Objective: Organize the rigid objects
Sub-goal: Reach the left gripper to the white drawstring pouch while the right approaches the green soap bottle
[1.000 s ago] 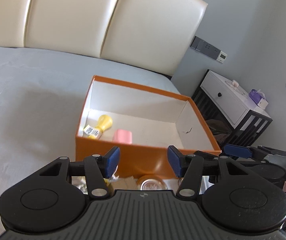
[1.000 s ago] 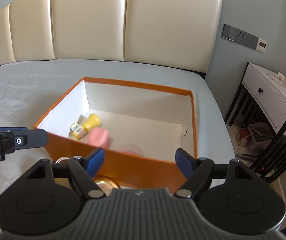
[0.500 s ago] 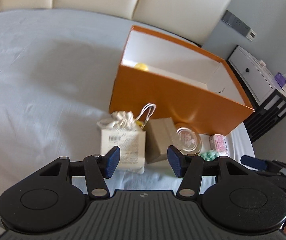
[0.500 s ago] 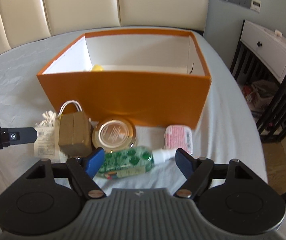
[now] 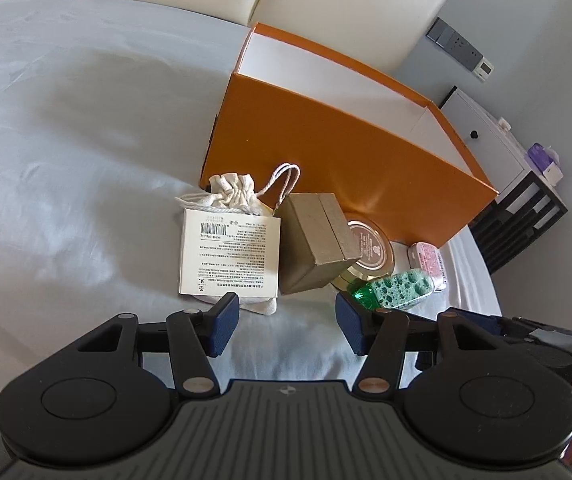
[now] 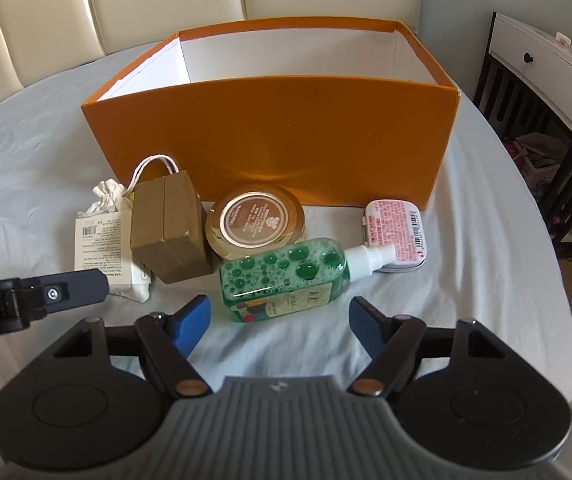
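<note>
Right wrist view showed the right gripper (image 6: pixel 277 322) spread wide and empty, with the green bottle (image 6: pixel 281 276) lying on the bed (image 6: pixel 486 184) just ahead of its fingertips. Its long axis ran crosswise, white cap toward the pink tin (image 6: pixel 396 232), in front of the orange box (image 6: pixel 277 136). The left gripper (image 5: pixel 288 322), also parted and empty, sat farther left, facing the brown box (image 5: pixel 314 240), so the right looked nearer.

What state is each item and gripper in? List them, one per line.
orange box: open, upright
green bottle: lying, capped
round jar: lidded
brown box: closed
pink tin: closed, flat
cloth pouch: drawn shut
left gripper: open
right gripper: open
</note>
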A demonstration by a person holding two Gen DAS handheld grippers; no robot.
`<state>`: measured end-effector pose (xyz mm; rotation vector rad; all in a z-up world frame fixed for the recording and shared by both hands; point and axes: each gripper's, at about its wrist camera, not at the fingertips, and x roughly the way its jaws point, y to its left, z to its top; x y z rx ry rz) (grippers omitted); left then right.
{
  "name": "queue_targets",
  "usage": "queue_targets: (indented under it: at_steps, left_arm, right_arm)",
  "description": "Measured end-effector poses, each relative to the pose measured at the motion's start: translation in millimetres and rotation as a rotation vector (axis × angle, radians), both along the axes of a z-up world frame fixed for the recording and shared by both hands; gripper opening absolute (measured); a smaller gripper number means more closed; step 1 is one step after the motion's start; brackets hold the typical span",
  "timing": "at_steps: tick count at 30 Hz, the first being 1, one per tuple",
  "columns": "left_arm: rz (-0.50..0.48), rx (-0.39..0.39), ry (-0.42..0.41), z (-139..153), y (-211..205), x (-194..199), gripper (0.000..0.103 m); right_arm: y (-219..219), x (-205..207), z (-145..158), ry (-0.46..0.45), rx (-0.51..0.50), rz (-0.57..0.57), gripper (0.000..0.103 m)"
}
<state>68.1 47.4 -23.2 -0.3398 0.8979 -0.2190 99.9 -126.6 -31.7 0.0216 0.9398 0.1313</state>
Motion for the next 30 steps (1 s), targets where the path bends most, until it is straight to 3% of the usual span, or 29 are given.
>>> queue_targets:
  at_steps: [8,18,26,30]
  left_arm:
    - [0.060,0.144,-0.020,-4.3,2.6,13.2,0.084]
    - [0.002,0.261,0.005,-19.7,-11.8,42.7,0.086]
    - [0.038,0.246,0.045,-31.2,-9.6,65.5,0.087]
    - [0.029,0.220,0.047,-32.9,-5.4,65.5,0.082]
  right_arm:
    - [-4.3,18.0,-1.3,0.056,0.089,-0.059,0.077]
    - [-2.4,44.4,-13.3,0.120,0.117,-0.158,0.076]
    - [10.4,58.0,-18.7,0.141,0.031,-0.144,0.077]
    - [10.4,57.0,-19.0,0.139,0.019,-0.130,0.076]
